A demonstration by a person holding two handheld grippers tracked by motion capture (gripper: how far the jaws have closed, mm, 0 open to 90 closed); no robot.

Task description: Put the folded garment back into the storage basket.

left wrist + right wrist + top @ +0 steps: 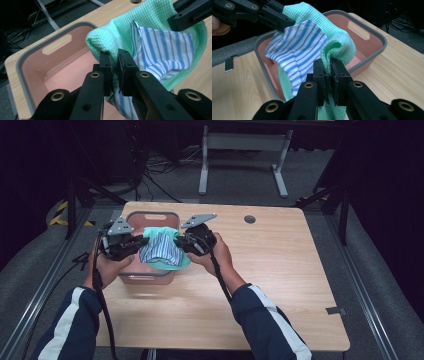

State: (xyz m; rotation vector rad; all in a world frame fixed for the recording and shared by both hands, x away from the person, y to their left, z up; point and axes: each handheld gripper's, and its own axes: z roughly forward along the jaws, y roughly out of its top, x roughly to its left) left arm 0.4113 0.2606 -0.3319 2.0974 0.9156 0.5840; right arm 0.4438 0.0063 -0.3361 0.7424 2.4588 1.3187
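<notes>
A mint-green waffle cloth (167,262) and a blue-and-white striped cloth (161,248) hang together between my two grippers, just above a pink bin with a grey rim (152,214). My left gripper (141,241) is shut on the left edge of the bundle; its own view has the jaws pinching green cloth (152,17) with striped cloth (165,47) beside them. My right gripper (179,241) is shut on the right edge; in its view the green cloth (342,47) bunches over the jaws and the striped cloth (299,50) spreads toward the left gripper (287,23).
The bin (22,67) stands at the back left of a wooden table (280,270) and its inside looks bare. A round cable hole (249,219) lies at the back. A grey frame stands on the floor behind the table.
</notes>
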